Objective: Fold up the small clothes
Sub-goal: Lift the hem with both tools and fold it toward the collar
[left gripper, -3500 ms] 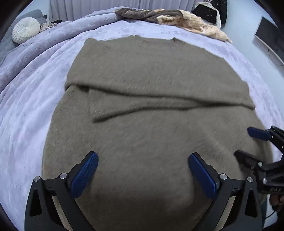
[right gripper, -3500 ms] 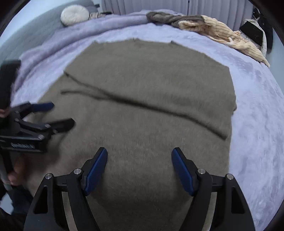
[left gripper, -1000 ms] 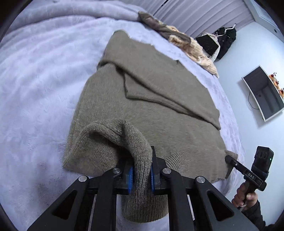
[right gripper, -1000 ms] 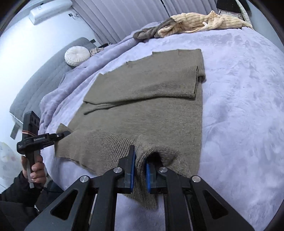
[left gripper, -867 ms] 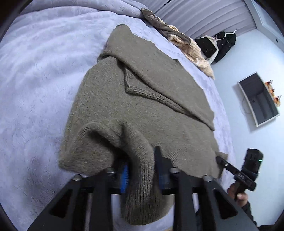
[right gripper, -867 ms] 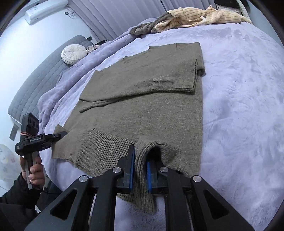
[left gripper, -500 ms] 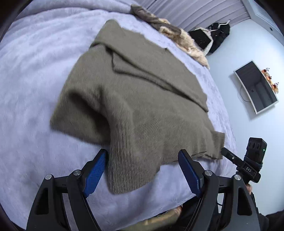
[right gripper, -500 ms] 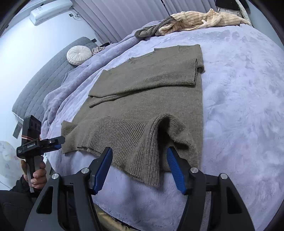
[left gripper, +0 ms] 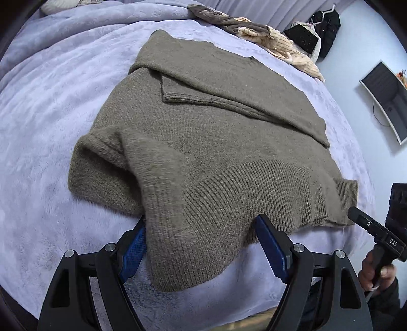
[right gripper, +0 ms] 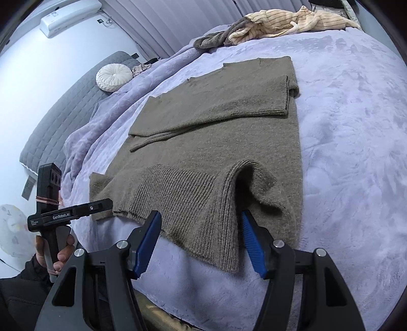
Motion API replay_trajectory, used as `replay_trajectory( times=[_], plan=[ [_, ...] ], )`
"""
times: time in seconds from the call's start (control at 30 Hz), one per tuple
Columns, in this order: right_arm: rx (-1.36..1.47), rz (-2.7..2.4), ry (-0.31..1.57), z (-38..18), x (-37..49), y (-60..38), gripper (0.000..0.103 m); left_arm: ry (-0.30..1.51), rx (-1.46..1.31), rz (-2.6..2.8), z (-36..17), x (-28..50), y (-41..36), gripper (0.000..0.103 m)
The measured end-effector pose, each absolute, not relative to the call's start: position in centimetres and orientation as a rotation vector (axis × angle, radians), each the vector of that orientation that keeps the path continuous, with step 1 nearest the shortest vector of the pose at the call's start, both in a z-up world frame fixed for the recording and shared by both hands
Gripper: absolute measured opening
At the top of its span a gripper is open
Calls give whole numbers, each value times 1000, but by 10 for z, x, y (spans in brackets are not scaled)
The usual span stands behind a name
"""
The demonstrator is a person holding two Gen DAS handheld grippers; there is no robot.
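Note:
An olive-brown knit sweater (left gripper: 218, 132) lies on the lavender bed, sleeves folded across its chest. It also shows in the right wrist view (right gripper: 223, 142). Its ribbed hem is rumpled, with a raised hump at each lower corner. My left gripper (left gripper: 203, 248) is open, its blue pads either side of the hem's left corner, holding nothing. My right gripper (right gripper: 201, 244) is open around the hem's right corner, holding nothing. Each gripper shows in the other's view: the right gripper (left gripper: 366, 224) at the hem's right end, the left gripper (right gripper: 86, 208) at its left end.
A pile of brown and cream striped clothes (right gripper: 277, 23) lies at the far side of the bed. A round white cushion (right gripper: 114, 76) sits by the grey headboard (right gripper: 61, 112). A wall monitor (left gripper: 389, 99) hangs right. The bed's near edge (left gripper: 203, 313) is just below my grippers.
Both grippers were shut on the hem corners a second ago. They have opened and let go, and the hem has dropped onto the bed in rumpled humps.

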State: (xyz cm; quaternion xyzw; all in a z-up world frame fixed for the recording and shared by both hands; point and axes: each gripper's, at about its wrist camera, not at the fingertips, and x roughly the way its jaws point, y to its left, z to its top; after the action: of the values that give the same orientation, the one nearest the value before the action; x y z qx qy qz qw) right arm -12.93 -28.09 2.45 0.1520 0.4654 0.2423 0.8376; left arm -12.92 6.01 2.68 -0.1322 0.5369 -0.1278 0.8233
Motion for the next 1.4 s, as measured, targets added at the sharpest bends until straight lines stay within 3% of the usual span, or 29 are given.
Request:
replay_trajectory(
  times=[0.07, 0.13, 0.17, 0.2, 0.3, 0.87, 0.9, 1.4],
  plan=[
    [312, 521, 990, 25, -131, -279, 64, 1142, -277, -271, 27, -128, 60, 82],
    [300, 517, 1001, 24, -130, -276, 54, 1149, -282, -273, 26, -127, 61, 81],
    [295, 508, 1011, 22, -129, -275, 40, 1145, -281, -272, 26, -127, 63, 72],
    [294, 503, 1023, 19, -126, -275, 24, 1144, -276, -270, 26, -127, 63, 53],
    [295, 506, 1037, 16, -124, -274, 10, 1140, -290, -290, 29, -126, 66, 25],
    [343, 503, 867, 79, -115, -290, 8, 986, -297, -293, 84, -124, 81, 21],
    [336, 503, 863, 82, -114, -288, 8, 994, -299, -290, 83, -122, 81, 11],
    [337, 473, 862, 93, -105, -289, 8, 935, -415, -285, 89, -124, 94, 11]
  ],
)
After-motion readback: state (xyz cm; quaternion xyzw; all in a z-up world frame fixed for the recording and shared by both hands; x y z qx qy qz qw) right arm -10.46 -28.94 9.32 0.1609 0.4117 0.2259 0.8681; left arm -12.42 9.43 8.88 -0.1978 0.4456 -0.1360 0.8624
